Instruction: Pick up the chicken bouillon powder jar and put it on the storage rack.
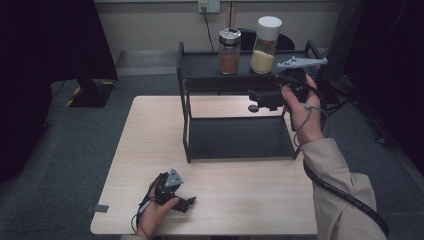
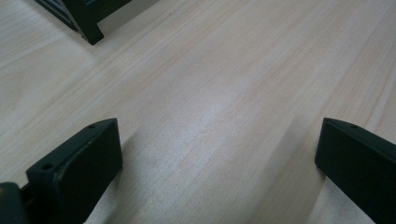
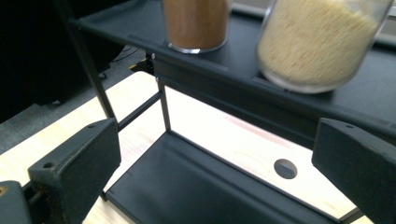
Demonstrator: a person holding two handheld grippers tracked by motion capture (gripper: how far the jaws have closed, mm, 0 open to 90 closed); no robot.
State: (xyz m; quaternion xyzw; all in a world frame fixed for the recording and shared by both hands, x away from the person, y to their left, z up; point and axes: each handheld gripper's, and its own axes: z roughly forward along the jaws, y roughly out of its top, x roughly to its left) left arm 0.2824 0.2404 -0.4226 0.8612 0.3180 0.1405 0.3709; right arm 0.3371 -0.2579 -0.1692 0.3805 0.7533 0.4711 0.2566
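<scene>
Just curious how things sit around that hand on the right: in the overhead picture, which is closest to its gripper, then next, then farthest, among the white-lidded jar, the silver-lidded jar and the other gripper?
From the right gripper, in the high view:
1. White-lidded jar of pale grains, on the rack's top shelf, just above the gripper.
2. Silver-lidded jar of brown powder, same shelf, further left.
3. Left gripper, resting on the table's near edge, by far the farthest.

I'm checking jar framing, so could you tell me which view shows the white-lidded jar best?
The high view: the white-lidded jar shows whole, lid included, on the shelf's top tier. The right gripper view crops it to its grain-filled body; the left gripper view faces tabletop.
</scene>
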